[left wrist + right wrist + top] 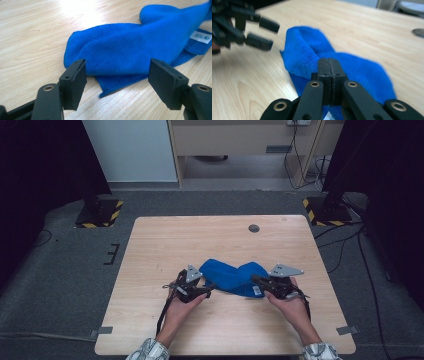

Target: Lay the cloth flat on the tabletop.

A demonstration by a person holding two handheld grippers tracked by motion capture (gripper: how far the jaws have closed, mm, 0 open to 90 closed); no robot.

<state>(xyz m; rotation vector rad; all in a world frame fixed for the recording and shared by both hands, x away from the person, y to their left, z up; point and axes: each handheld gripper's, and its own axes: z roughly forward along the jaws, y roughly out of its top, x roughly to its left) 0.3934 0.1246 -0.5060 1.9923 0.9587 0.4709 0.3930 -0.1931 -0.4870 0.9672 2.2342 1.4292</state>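
A: What writing can be read?

B: The crumpled blue microfibre cloth (125,52) carries a small white sewn-in label (200,37) with bluish print at its 3 o'clock edge in the left gripper view; the print is too small to read. The high view shows the same label (257,290) at the cloth's 5 o'clock corner.

A: Where does the cloth lie?

B: On the light wooden table (165,240), a little toward 6 o'clock of its centre, between the two grippers.

A: How do the jaws stand?

B: The left gripper (117,82) stands well open, its pads flanking the cloth's near edge without pressing on it. The right gripper (329,75) has its pads pressed together; the cloth spreads just beyond and beneath them. Whether a fold is pinched between them is hidden by the jaws themselves.

A: What else is hard to make out?

B: In the right gripper view the left gripper is blurred at 10 o'clock. A dark round grommet (254,228) sits at the table's 12 o'clock edge.
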